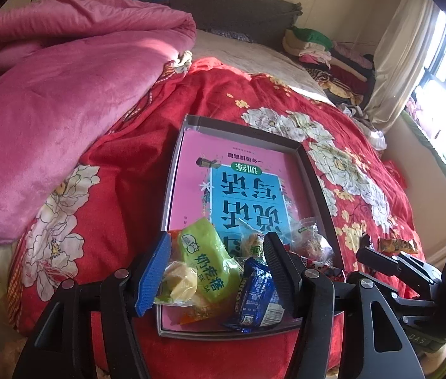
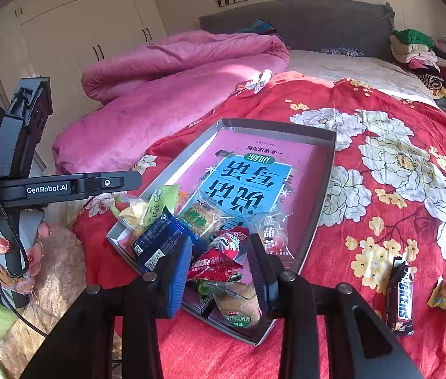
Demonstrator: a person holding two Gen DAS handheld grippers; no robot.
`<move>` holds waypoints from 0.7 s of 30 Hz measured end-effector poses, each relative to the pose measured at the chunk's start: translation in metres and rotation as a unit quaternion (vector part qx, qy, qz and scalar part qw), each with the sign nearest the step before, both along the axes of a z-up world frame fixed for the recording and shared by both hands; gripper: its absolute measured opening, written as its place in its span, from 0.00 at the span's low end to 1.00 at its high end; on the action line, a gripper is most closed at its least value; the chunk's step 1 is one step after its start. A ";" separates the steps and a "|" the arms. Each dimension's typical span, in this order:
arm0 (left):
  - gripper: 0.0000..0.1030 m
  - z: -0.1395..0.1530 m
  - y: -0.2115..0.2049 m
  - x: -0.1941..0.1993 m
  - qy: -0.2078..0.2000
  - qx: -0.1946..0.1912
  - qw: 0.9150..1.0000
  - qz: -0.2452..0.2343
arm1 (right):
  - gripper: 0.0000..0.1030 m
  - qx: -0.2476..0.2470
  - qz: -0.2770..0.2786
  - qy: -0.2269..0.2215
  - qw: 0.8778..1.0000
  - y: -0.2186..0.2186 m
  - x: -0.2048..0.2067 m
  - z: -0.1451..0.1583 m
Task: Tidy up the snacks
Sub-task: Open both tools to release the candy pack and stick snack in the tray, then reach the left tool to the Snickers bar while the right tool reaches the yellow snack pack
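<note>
A: Where are the snacks?
B: Piled in a shallow box [image 2: 324, 189] on the red bedspread [image 2: 381, 164]; a Snickers bar [image 2: 400, 297] lies outside.
A: The grippers?
B: The left gripper [image 1: 218, 271] and right gripper [image 2: 219, 271] both hover with jaws apart, empty.

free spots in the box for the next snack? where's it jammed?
Free: the far half of the gray box, over the pink book up to the back wall. Crowded: the near end, where the green packet, blue packet and red packet pile up. Snickers bar lies outside on the floral quilt.
</note>
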State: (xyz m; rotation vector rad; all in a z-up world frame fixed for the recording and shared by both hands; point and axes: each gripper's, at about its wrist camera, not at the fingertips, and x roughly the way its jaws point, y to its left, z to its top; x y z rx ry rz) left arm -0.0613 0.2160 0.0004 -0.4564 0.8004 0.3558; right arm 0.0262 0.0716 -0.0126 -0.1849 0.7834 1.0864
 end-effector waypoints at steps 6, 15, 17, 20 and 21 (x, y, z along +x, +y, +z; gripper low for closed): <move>0.62 0.017 -0.009 0.001 -0.016 0.013 1.000 -0.001 | 0.45 0.018 -0.016 -0.011 1.000 -0.018 0.003 0.013; 0.62 0.042 -0.050 0.026 -0.032 0.015 0.998 -0.046 | 0.52 0.046 -0.073 -0.027 0.996 -0.070 0.022 0.033; 0.62 0.043 -0.064 0.035 -0.032 0.008 0.997 -0.063 | 0.55 0.055 -0.092 -0.027 0.994 -0.086 0.029 0.037; 0.62 0.040 -0.087 0.048 -0.029 -0.012 0.995 -0.095 | 0.57 0.071 -0.124 -0.021 0.990 -0.112 0.040 0.042; 0.62 0.039 -0.095 0.052 -0.027 -0.018 0.994 -0.105 | 0.58 0.074 -0.134 -0.021 0.988 -0.121 0.044 0.043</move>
